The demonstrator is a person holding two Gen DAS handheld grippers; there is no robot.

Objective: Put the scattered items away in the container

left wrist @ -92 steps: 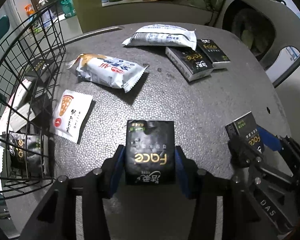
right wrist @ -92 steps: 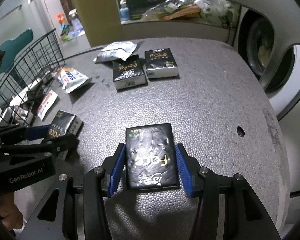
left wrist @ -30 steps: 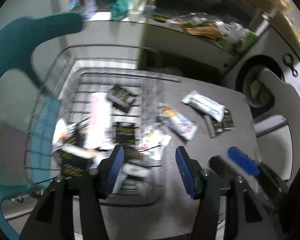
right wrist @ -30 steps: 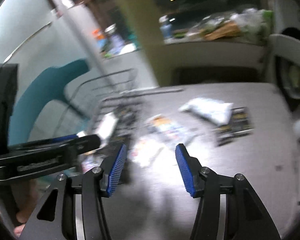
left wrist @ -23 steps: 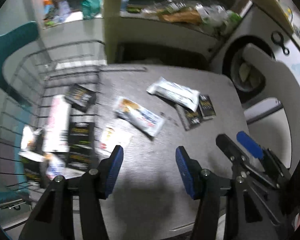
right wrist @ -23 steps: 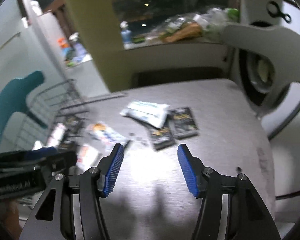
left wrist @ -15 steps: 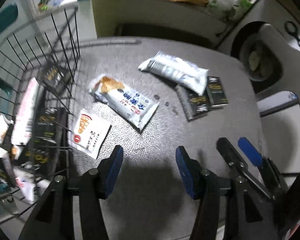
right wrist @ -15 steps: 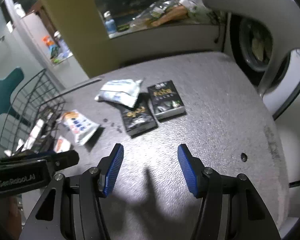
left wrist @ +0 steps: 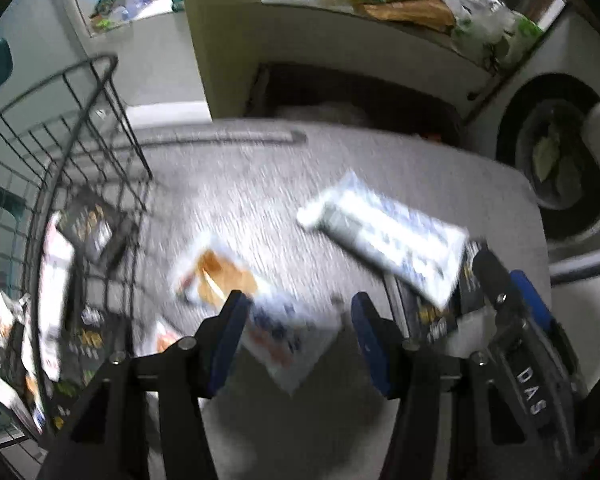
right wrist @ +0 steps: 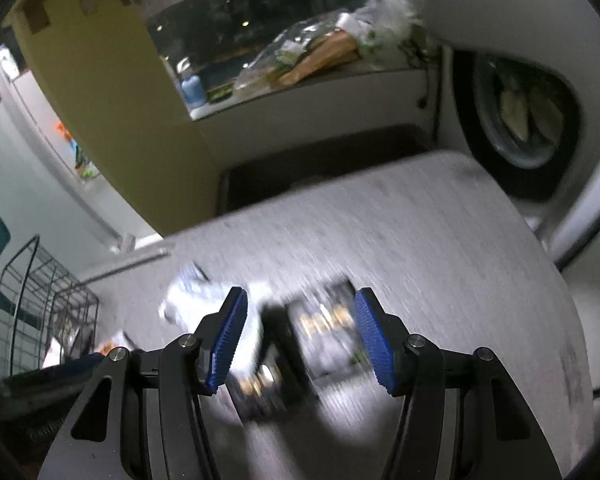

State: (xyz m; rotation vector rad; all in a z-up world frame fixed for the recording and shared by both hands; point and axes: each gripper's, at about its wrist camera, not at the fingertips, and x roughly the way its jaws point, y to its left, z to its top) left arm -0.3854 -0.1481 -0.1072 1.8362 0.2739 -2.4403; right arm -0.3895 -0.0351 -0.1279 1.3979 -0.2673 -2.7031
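Note:
Both views are motion-blurred. My left gripper [left wrist: 298, 340] is open and empty, hanging just above a white snack pack with an orange picture [left wrist: 260, 312] on the grey table. A long white pack [left wrist: 384, 236] lies further right, with black packs [left wrist: 432, 312] beside it. The black wire basket [left wrist: 60, 200] at the left holds several packs. My right gripper [right wrist: 298, 336] is open above a black Face pack [right wrist: 328, 328], which shows between its fingers without touching the pads. A second black pack [right wrist: 260, 384] lies beside it, and a white pack [right wrist: 192, 296] to the left.
A small white sachet [left wrist: 164, 336] lies by the basket wall. The right gripper [left wrist: 516, 308] is close on my left gripper's right. A washing machine door [right wrist: 520, 120] stands beyond the table's right edge, and a cluttered counter [right wrist: 300, 56] runs behind the table.
Both grippers held black packs three seconds ago and are empty now. Over the last second both swung away from the basket and sank towards the packs on the table.

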